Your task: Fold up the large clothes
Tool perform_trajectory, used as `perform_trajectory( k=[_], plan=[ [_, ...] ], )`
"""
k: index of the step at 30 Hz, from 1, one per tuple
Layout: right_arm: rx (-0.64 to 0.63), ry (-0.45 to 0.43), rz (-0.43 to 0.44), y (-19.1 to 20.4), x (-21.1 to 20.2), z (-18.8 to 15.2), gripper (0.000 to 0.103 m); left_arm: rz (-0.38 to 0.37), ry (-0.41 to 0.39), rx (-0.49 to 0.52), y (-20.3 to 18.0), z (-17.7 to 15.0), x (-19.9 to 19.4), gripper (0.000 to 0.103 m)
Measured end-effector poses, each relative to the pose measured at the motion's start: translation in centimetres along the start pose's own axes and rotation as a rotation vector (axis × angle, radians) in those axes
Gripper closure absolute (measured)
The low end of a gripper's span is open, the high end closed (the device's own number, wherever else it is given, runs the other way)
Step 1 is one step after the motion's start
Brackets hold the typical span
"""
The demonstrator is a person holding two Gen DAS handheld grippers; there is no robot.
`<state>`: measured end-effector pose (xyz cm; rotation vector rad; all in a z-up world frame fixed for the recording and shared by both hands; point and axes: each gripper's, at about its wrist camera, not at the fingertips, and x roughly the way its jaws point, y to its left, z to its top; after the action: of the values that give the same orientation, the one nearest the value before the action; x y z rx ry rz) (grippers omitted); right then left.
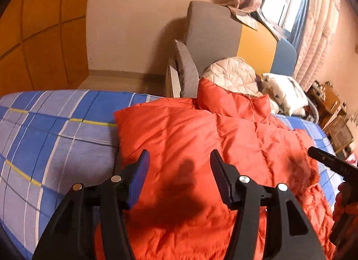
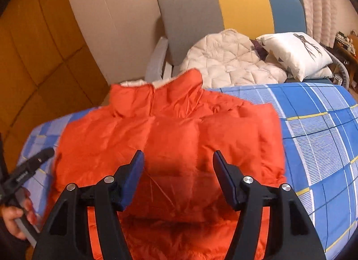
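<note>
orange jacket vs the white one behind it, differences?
The orange jacket lies spread on the plaid bed; the white jacket sits bunched on the sofa. Orange has wide horizontal puffed panels; white has small diamond quilting. Orange sits under both open grippers; white is beyond them. Both are padded.

One orange puffer jacket (image 2: 170,139), one cream quilted jacket (image 2: 230,65), one white pillow (image 2: 295,54), one plaid-sheeted bed (image 2: 324,139), two grippers (image 1: 179,170) (image 2: 177,170)

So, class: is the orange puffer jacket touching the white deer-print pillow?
Apart. The right wrist view shows the orange puffer jacket on the plaid bedsheet, with the deer-print pillow beyond a clear gap.
</note>
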<state>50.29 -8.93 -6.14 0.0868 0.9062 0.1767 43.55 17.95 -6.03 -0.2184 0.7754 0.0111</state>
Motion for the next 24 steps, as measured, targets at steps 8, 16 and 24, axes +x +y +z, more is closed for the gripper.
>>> perform_trajectory(
  k=[8,16,24],
  plan=[
    [0.022,0.032,-0.065,-1.8,3.6,-1.2,0.04,0.015,0.067,0.04,-0.5,-0.7,4.0,0.046],
    [-0.012,0.058,-0.101,-1.7,5.8,-1.7,0.04,0.024,0.1,0.039,0.0,-2.0,5.9,0.045],
    [-0.029,0.073,-0.136,-1.3,7.1,-2.1,0.04,0.057,0.101,0.041,-0.3,-2.4,6.5,0.045]
  ],
)
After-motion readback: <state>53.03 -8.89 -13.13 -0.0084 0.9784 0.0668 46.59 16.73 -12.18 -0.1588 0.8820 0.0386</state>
